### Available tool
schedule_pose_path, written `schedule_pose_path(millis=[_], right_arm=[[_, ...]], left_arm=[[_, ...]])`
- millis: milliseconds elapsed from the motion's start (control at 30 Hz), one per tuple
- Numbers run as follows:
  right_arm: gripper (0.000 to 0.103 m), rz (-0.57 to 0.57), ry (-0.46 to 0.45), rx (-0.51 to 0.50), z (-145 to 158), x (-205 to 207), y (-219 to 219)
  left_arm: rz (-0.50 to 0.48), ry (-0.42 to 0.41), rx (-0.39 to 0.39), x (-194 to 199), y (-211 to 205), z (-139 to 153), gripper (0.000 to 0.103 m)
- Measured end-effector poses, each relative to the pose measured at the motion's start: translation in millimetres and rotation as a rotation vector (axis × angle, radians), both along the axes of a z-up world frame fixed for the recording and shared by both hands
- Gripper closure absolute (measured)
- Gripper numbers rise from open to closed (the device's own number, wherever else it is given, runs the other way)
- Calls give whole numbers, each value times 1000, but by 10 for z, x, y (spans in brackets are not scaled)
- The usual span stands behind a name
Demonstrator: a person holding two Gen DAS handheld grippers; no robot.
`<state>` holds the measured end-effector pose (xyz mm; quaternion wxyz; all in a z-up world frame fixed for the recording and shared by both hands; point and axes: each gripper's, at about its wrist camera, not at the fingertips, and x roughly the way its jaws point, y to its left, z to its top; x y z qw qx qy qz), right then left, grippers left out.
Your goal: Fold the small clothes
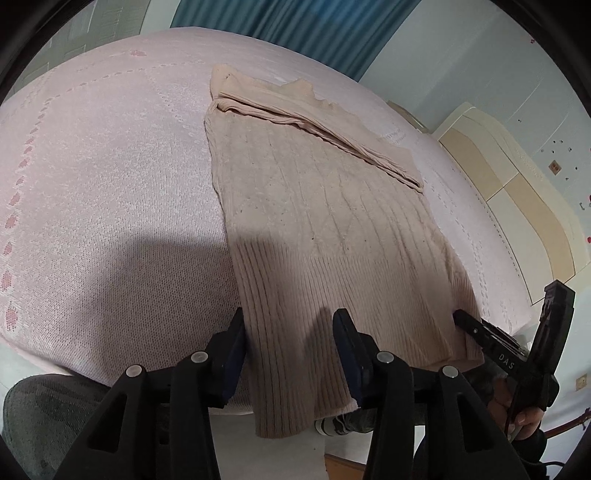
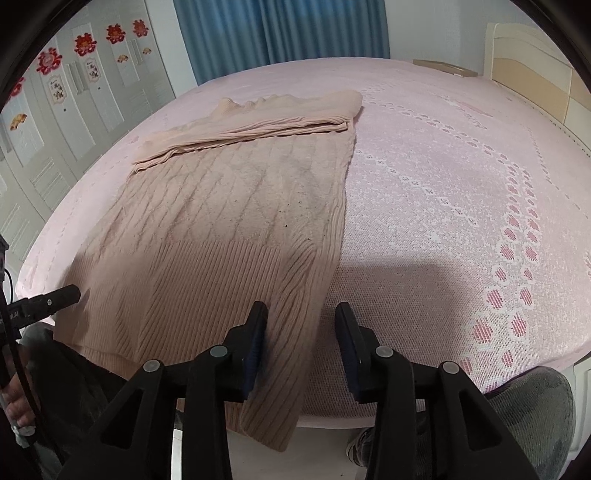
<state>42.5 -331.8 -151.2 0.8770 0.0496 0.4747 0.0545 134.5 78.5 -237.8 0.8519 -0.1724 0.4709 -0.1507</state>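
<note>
A beige cable-knit sweater (image 1: 317,206) lies flat on the pink bed cover (image 1: 110,184), with one sleeve folded across its upper part (image 2: 258,129). Its ribbed hem reaches the near bed edge, and a strip of it hangs over (image 2: 269,413). My left gripper (image 1: 290,328) is open over the hem's left corner; the fabric lies loose between its jaws. My right gripper (image 2: 301,317) is open too, straddling the sweater's right edge, with one finger over knit and the other over the bed cover. In the left wrist view the right gripper (image 1: 508,301) shows at the hem's far corner.
A cream headboard (image 1: 517,192) stands at the bed's right end. Blue curtains (image 2: 280,29) hang behind the bed, and white wardrobe doors with red paper decorations (image 2: 85,74) are at the left. The person's grey-trousered knee (image 2: 528,406) is beside the near bed edge.
</note>
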Motion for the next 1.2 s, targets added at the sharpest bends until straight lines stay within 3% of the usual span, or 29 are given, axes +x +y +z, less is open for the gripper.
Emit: schedule_pose_path(millis=[167,267,467,667,700,733,900,1033,1133,1200], right_arm=[[73,1,18,38,17,-38,-35],[73,10,32,95,32,-142,-64],[73,14,34,113,27,-122,-56],[71,32,26,115,2,-70,-14],[72,35,23,115,3,-76,-10],[81,39,25,121,3,-81,-15],[90,38,49,202,5,-102,-88],[92,29,47,269,26,-106,-133],[93,32,24,305,65,-115,-144],[94,33,7,318,92,-125,-143]], left_arm=[[-12,19,-54,-93,53,-11,61],[-27,38,-114,-176,90,-36,61],[-17,61,-197,-135,137,-83,61],[-1,58,-207,-42,91,-82,61],[-3,54,-201,-58,80,-74,61],[-6,55,-199,-69,74,-71,61],[-8,68,-193,-161,108,-69,69],[43,66,-164,-223,195,-76,89],[85,51,-192,-232,288,-57,92],[93,27,-167,-255,286,-17,92]])
